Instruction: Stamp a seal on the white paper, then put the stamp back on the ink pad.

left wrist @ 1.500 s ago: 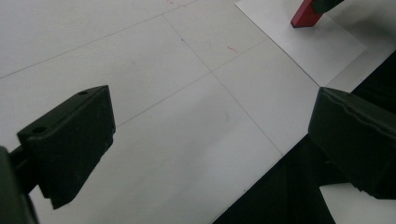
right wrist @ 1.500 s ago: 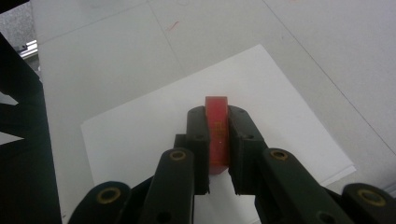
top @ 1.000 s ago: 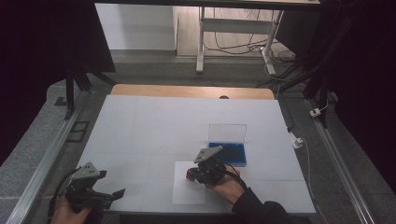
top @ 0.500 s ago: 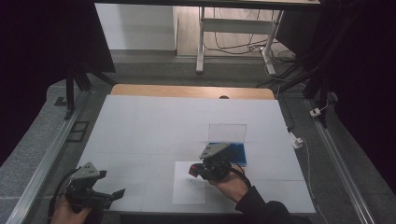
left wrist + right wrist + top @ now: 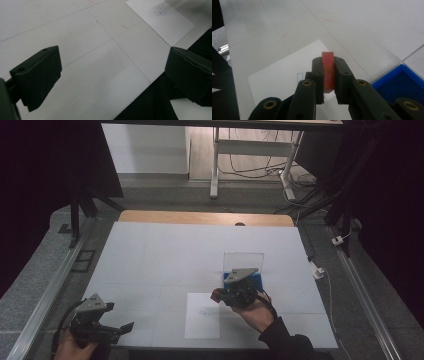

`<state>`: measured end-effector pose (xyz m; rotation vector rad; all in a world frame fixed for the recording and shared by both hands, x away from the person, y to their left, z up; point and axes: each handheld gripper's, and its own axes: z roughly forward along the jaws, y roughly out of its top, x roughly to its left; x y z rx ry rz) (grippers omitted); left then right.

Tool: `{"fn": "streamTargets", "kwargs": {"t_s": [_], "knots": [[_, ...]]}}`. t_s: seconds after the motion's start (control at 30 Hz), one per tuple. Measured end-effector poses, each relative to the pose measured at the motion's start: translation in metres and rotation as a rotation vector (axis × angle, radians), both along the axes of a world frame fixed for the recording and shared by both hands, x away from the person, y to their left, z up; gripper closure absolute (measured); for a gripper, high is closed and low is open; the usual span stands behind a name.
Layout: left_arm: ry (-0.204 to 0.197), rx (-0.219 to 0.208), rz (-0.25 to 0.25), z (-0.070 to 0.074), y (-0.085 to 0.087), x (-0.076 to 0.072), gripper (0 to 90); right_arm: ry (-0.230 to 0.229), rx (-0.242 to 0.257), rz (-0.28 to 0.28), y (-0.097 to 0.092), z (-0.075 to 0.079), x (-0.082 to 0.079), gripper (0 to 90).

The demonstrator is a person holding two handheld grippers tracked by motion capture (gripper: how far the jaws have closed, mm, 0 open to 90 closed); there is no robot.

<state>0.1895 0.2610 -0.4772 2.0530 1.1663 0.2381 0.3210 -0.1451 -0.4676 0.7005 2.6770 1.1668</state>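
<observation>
A small flat red block (image 5: pixel 328 72) stands upright between the pads of my right gripper (image 5: pixel 328 61), which is shut on it. In the high view that gripper (image 5: pixel 217 295) hovers at the upper right corner of a white paper sheet (image 5: pixel 202 317), with the red block (image 5: pixel 216 294) at its tip. The sheet (image 5: pixel 279 75) carries a small printed rectangle. A blue tray (image 5: pixel 255 281) with a clear upright panel (image 5: pixel 243 260) lies just behind the right hand. My left gripper (image 5: pixel 124 327) rests at the table's front left corner, jaws wide apart and holding nothing (image 5: pixel 112 72).
The white tabletop (image 5: pixel 165 255) is marked with faint grid lines. A wooden strip (image 5: pixel 200 217) runs along its far edge, and metal rails (image 5: pixel 45 290) flank both sides. Cables and a table frame (image 5: pixel 250 150) lie on the floor beyond. The sheet (image 5: pixel 160 20) lies ahead of the left gripper.
My right gripper has lifted and drifted right, toward the blue tray, keeping the red block in its grip. The left gripper has stayed put.
</observation>
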Motion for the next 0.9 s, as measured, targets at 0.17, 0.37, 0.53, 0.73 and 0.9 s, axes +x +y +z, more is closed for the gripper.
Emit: {"fn": "streamTargets", "kwargs": {"t_s": [0.17, 0.37, 0.53, 0.73, 0.9], "knots": [[0.000, 0.000, 0.000, 0.000, 0.000, 0.000, 1.6, -0.010, 0.000, -0.025, -0.009, 0.002, 0.005, 80.2], [0.000, 0.000, 0.000, 0.000, 0.000, 0.000, 1.6, -0.021, 0.003, -0.065, -0.020, 0.005, 0.011, 80.2], [-0.001, 0.006, -0.001, 0.000, -0.001, 0.000, 1.6, -0.032, 0.011, -0.101, -0.030, 0.008, 0.016, 80.2], [-0.001, 0.000, 0.000, 0.000, 0.000, 0.000, 1.6, -0.042, 0.010, -0.146, -0.043, 0.010, 0.023, 80.2], [-0.002, 0.004, -0.002, 0.000, 0.000, 0.000, 1.6, -0.037, 0.025, -0.179, -0.050, 0.010, 0.027, 80.2]]}}
